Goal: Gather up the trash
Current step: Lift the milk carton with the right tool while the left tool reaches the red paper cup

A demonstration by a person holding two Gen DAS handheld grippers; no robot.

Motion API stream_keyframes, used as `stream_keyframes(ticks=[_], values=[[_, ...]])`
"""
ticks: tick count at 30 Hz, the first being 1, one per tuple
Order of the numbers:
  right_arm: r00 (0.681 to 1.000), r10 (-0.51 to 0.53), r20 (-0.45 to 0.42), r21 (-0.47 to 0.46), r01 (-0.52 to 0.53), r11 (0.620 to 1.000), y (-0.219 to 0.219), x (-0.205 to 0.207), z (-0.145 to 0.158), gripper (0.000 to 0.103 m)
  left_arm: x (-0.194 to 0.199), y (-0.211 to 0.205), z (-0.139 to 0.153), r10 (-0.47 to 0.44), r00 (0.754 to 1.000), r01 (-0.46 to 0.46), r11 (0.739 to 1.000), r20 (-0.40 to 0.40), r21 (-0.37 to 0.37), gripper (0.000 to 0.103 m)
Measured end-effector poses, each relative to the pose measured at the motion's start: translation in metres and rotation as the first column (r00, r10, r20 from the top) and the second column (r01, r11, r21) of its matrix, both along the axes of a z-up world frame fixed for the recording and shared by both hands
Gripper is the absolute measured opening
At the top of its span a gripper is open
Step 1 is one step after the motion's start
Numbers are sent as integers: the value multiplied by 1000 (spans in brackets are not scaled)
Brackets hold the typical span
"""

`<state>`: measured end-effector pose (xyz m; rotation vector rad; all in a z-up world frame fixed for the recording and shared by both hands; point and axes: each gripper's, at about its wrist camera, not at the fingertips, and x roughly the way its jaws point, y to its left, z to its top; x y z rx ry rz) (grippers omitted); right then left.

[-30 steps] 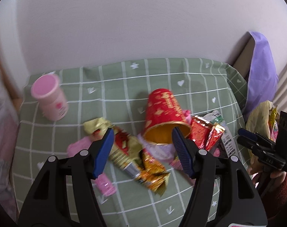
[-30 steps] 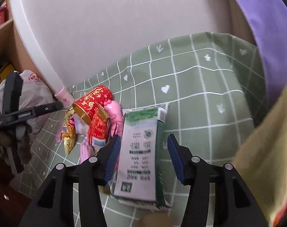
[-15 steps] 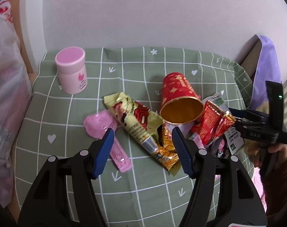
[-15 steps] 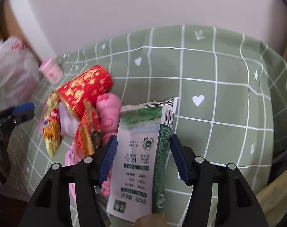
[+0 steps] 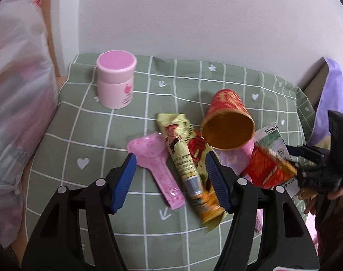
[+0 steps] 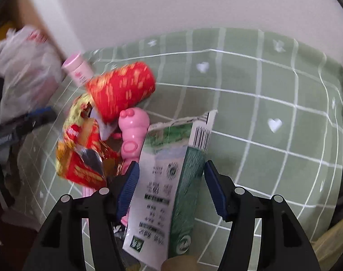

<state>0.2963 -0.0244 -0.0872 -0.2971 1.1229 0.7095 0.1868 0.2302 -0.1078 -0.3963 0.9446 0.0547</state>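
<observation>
Here, nearest the left wrist camera, the left gripper [image 5: 169, 178] is held with its jaws spread and nothing pinched between its blue pads [image 5: 123, 181]. Framed between the pads, on the green checked cloth [image 5: 85, 135], a pink plastic piece [image 5: 153, 158] and a yellow snack wrapper [image 5: 182, 158] are seen lying side by side, the wrapper overlapping the pink piece's edge. Just beyond the right pad, a red paper cup [image 5: 228, 122] is laid on its side with its gold mouth turned toward the camera. To the right of it, a red wrapper [image 5: 266, 169] is blurred, and the right gripper [image 5: 307, 158] is seen at the frame's edge with fingers of a hand [image 5: 336, 195] behind it. Farther back on the left, a pink lidded jar [image 5: 115, 81] stands upright near the cloth's far edge, and a translucent plastic bag [image 5: 17, 90] is seen off the cloth's left side.

In the right wrist view, the right gripper's jaws have just been opening and are spread wide, with a green and white carton [image 6: 169, 180] between them; the carton's left edge lies against the left pad, while a gap is left at the right pad, so no squeeze is shown. Beyond the carton, a pink toy-like piece [image 6: 133, 133] and the red cup are seen, then the jar.
</observation>
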Motion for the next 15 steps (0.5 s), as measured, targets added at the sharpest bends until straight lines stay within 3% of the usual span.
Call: stream_keyframes(ticks=[3,8,13,15], values=[[1000,6,28,-6,-6,1000,4,-3,-1,57,-1,4,-3,15,1000,-15,1000,-4,-13,60],[1000,3,0,32,-3,999,7,3,-3,57,-2,3,-4,14,1000,-14,1000,2,-22,60],[999,-24,23,30,24,999,-1,-1,-3,57,1,-1,12,-28,996,34,996,79,-81,61],[996,-65,60,-2,65,998,-14,-1,-2,57,5,-9,19,-60,992,70,994,109,-84,66]])
